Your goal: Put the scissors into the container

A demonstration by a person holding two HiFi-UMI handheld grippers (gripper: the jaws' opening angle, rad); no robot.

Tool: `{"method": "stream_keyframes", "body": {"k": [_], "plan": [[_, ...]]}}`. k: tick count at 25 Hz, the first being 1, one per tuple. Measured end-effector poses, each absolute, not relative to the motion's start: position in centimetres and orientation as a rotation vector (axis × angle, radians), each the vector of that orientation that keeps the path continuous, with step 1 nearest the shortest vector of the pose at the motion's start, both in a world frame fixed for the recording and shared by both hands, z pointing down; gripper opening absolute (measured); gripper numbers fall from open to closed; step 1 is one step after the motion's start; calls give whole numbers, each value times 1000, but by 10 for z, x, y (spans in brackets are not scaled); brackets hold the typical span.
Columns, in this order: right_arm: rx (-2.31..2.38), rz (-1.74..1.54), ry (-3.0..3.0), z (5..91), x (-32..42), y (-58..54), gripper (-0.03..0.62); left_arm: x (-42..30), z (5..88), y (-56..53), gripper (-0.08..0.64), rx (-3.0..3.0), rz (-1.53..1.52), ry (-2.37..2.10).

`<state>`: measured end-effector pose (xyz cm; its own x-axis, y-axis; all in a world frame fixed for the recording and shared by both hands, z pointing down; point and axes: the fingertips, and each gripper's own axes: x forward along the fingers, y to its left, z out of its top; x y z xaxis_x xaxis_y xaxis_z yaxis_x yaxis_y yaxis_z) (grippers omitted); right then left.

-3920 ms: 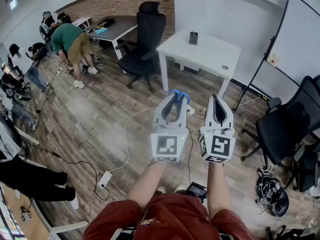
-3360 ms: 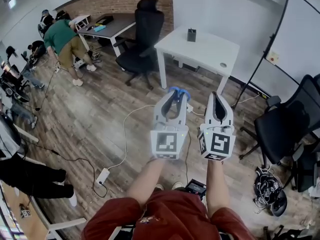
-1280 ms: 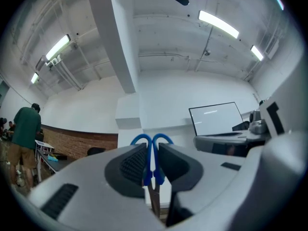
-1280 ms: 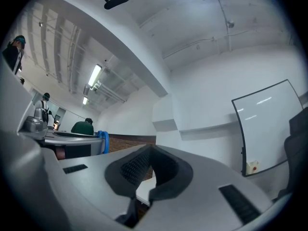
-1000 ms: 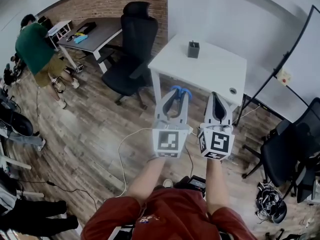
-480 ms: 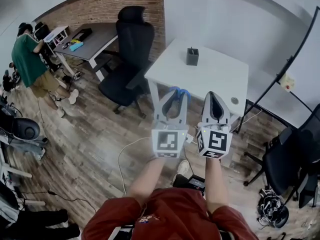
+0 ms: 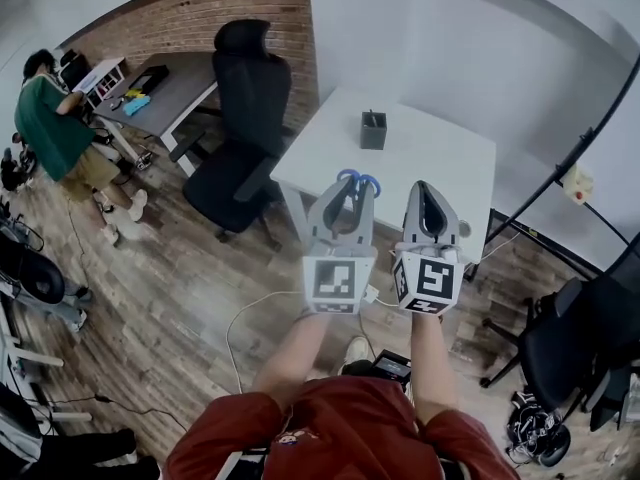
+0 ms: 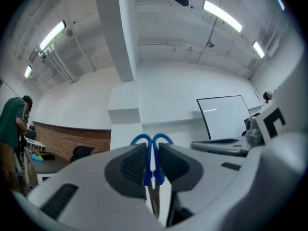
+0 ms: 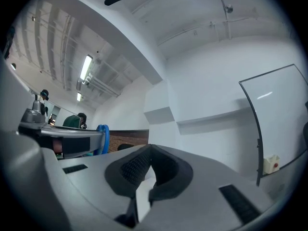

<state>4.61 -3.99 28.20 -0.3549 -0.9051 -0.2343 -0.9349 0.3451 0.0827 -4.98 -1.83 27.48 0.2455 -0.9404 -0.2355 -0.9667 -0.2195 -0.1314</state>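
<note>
Scissors (image 8: pixel 153 148) with blue plastic loop handles and steel blades are being held in the left claw (image 7: pixel 351 196). Its two jaws are standing part-way closed and pressing on the handles from either side, just below the loops. The loops are poking out past the claw tips while the blades are pointing back toward the person, a grip that seems chosen to stop the pair slipping or swinging open. The right claw (image 7: pixel 428 200) is riding just beside the left with its jaws drawn together and nothing between them, apparently idle because one claw is enough for this load. Both are being held up in the air near the front edge of a white rectangular worktop (image 7: pixel 440 163). A small dark grey square container (image 7: pixel 373 130) is standing upright toward its far side, well apart from the scissors, so the drop-off is not yet done. Something thin is sticking up out of it, too small to identify. Counting: one pair of scissors, one container, two claws, one white worktop. Off to the left, one black high-backed office chair (image 7: pixel 238 93) is standing beside the worktop, and one person in a green top (image 7: pixel 48 128) is bending over a grey desk (image 7: pixel 170 88).
</note>
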Motion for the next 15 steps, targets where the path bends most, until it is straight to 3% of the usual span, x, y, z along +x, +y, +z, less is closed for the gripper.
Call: {"method": "stream_keyframes", "body": {"k": [15], "plan": [[-1686,238,2459,295,85,-156,8,-17,284,-135,79,-2270,101,1811]]}}
